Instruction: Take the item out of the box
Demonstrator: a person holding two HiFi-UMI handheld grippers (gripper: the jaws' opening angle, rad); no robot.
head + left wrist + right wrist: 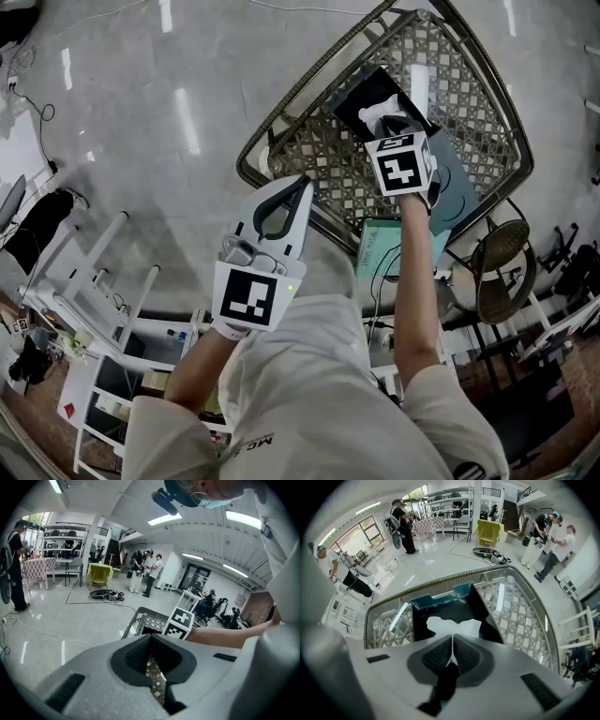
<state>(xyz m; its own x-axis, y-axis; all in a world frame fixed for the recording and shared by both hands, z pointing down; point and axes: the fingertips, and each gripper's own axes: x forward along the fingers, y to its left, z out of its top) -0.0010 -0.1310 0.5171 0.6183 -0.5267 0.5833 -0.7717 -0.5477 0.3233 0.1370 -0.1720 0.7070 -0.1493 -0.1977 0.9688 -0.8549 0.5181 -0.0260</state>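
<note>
A black box (356, 101) with a teal flap lies open on the glass-topped wicker table (281, 127). Inside it is a white, soft-looking item (378, 113). My right gripper (394, 124) reaches into the box and is shut on the item. In the right gripper view the white item (454, 626) runs into the closed pads of my right gripper (452, 641) over the box (423, 620). My left gripper (301, 184) hangs shut and holds nothing at the table's near edge, left of the box. The left gripper view shows my left gripper (150, 638) above the table (147, 619).
A teal sheet or lid (380, 246) lies at the table's near edge, with a second teal piece (459, 187) under my right gripper. A round wicker chair (504, 267) stands at the right and white shelving (94, 281) at the left. Several people (149, 571) stand far off.
</note>
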